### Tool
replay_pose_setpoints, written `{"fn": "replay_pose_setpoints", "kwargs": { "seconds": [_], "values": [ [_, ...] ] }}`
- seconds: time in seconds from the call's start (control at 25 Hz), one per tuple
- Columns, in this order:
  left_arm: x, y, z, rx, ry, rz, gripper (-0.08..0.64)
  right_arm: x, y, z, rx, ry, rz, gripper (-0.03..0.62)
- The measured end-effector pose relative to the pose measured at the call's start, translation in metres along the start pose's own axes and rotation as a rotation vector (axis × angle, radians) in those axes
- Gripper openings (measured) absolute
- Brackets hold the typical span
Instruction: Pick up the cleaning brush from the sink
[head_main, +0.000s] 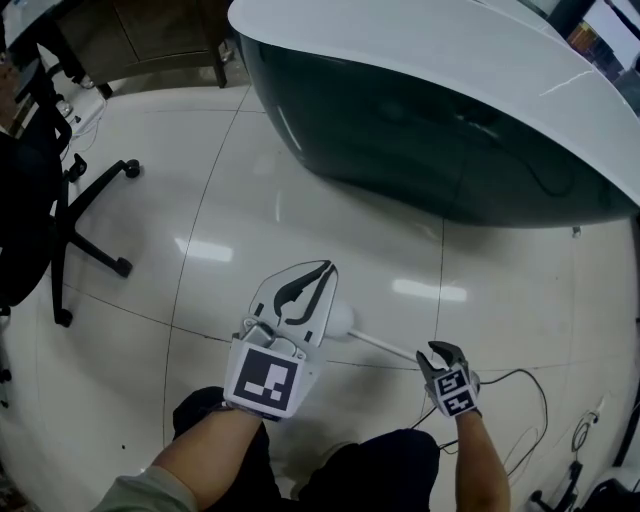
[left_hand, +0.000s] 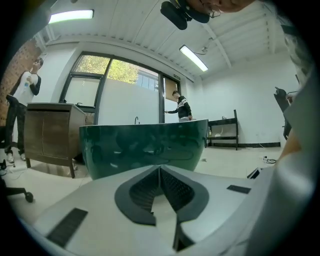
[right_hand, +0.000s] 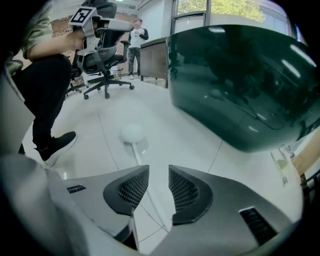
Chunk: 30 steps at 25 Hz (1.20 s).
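Note:
The cleaning brush (head_main: 342, 319) is white, with a round head and a thin straight handle. It hangs over the floor, away from the dark green, white-rimmed sink basin (head_main: 450, 150). My right gripper (head_main: 438, 351) is shut on the handle's end. In the right gripper view the handle (right_hand: 142, 165) runs between the jaws of my right gripper (right_hand: 159, 172) out to the brush head (right_hand: 132, 133). My left gripper (head_main: 326, 268) is shut and empty, just left of the brush head. It points at the basin (left_hand: 145, 145), its own tips (left_hand: 160, 168) touching.
A black office chair (head_main: 70, 230) stands at the left on the glossy tiled floor. Cables (head_main: 530, 400) lie at the lower right. A wooden cabinet (left_hand: 50, 132) stands beyond the basin. One person (left_hand: 182, 107) is near the window, another (right_hand: 136, 35) behind the chair (right_hand: 102, 55).

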<state>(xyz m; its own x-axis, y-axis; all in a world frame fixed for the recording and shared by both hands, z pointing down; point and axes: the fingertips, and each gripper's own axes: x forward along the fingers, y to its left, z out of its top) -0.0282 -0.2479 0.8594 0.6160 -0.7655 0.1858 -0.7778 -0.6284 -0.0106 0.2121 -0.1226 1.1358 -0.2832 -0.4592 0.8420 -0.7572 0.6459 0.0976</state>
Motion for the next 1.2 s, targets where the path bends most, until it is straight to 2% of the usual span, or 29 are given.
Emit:
{"fn": "replay_pose_setpoints", "kwargs": {
  "seconds": [0.2, 0.6, 0.76, 1.08, 1.16, 1.2],
  "values": [
    [0.005, 0.002, 0.002, -0.048, -0.049, 0.014, 0.008, 0.035, -0.005, -0.043, 0.036, 0.074, 0.005, 0.114],
    [-0.007, -0.013, 0.004, -0.029, -0.061, 0.002, 0.0, 0.079, 0.003, -0.121, -0.097, 0.298, 0.089, 0.114],
    [-0.005, -0.009, -0.002, -0.023, -0.053, 0.008, 0.0, 0.09, 0.006, -0.138, -0.143, 0.347, 0.101, 0.114],
    [0.0, -0.011, -0.004, -0.007, -0.049, -0.014, 0.0, 0.104, 0.009, -0.162, -0.315, 0.517, 0.112, 0.114],
    [0.001, -0.011, -0.007, -0.008, -0.04, -0.018, 0.0, 0.109, 0.014, -0.164, -0.313, 0.55, 0.123, 0.114],
    [0.002, -0.01, -0.008, -0.008, -0.035, -0.016, 0.0, 0.112, 0.018, -0.165, -0.282, 0.564, 0.126, 0.114]
  ]
}}
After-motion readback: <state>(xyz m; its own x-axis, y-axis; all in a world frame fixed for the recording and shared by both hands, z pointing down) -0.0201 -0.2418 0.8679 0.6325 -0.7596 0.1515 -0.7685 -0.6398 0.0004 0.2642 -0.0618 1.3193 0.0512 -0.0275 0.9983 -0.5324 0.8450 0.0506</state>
